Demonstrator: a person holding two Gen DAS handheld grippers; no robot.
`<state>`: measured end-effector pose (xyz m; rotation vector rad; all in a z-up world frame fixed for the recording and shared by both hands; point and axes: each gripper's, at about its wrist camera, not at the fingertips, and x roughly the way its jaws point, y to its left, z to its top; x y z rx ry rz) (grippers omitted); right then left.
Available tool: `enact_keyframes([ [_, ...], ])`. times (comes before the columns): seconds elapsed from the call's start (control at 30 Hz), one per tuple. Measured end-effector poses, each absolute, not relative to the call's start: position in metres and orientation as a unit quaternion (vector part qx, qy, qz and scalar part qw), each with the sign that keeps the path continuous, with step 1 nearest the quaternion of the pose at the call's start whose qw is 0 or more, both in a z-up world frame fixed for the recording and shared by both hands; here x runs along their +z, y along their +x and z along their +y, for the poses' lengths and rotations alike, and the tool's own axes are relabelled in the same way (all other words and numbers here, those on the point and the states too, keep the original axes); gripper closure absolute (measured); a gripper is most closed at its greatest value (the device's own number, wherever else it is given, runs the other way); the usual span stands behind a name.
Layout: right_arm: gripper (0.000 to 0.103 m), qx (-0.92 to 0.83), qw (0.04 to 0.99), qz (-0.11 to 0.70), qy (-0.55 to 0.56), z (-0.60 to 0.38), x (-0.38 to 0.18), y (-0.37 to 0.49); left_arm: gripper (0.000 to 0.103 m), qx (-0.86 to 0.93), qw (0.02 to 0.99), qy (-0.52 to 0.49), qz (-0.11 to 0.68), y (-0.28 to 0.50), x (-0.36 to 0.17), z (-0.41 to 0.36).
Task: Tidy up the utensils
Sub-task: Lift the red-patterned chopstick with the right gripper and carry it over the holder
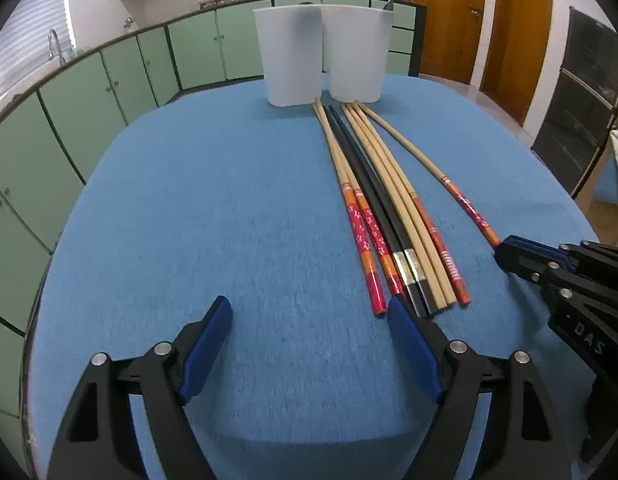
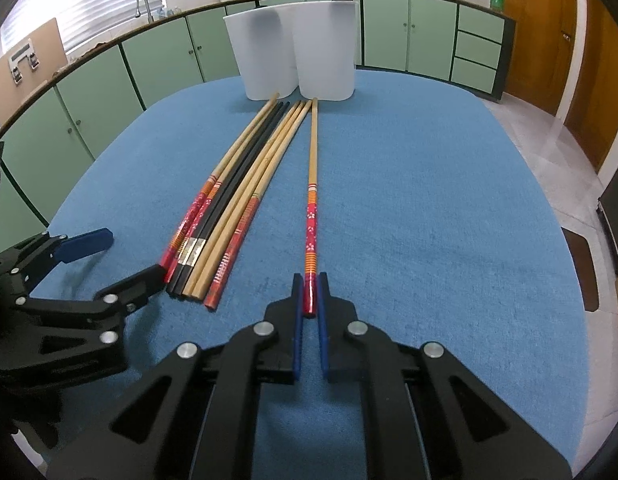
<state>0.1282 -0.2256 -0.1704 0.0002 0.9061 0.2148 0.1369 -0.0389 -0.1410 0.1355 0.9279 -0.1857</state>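
Your right gripper (image 2: 310,296) is clamped on the near end of the lone red-patterned chopstick (image 2: 312,200), whose long axis runs straight away toward the two white cups (image 2: 329,52) at the far edge of the blue table (image 2: 429,200). Left gripper (image 1: 309,320) hangs apart and empty, just near of the chopstick bundle (image 1: 389,220). Only readable writing: "DAS" on the right gripper's body.

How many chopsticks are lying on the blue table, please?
8: seven bundled chopsticks near the open left gripper; one lone chopstick clamped by the right gripper. None seems hidden.
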Motion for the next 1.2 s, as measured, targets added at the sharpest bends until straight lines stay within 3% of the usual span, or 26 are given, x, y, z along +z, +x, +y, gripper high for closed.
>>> enact_keyframes([
  [0.27, 0.096, 0.102, 0.894, 0.437, 0.003, -0.228, -0.172, 0.129, 0.031, -0.083, 0.890, 0.056, 0.444, 0.134, -0.141, -0.033],
  [0.53, 0.097, 0.105, 0.894, 0.436, 0.011, -0.229, -0.173, 0.128, 0.085, -0.105, 0.893, 0.047, 0.435, 0.131, -0.137, -0.046],
  [0.63, 0.098, 0.104, 0.894, 0.435, 0.010, -0.229, -0.173, 0.128, 0.097, -0.105, 0.894, 0.045, 0.433, 0.131, -0.137, -0.049],
  [0.9, 0.098, 0.102, 0.903, 0.417, 0.011, -0.232, -0.162, 0.121, 0.097, -0.103, 0.900, 0.031, 0.422, 0.126, -0.128, -0.042],
  [1.2, 0.098, 0.114, 0.922, 0.369, 0.017, -0.241, -0.112, 0.114, 0.097, -0.101, 0.926, 0.024, 0.362, 0.113, -0.071, -0.022],
])
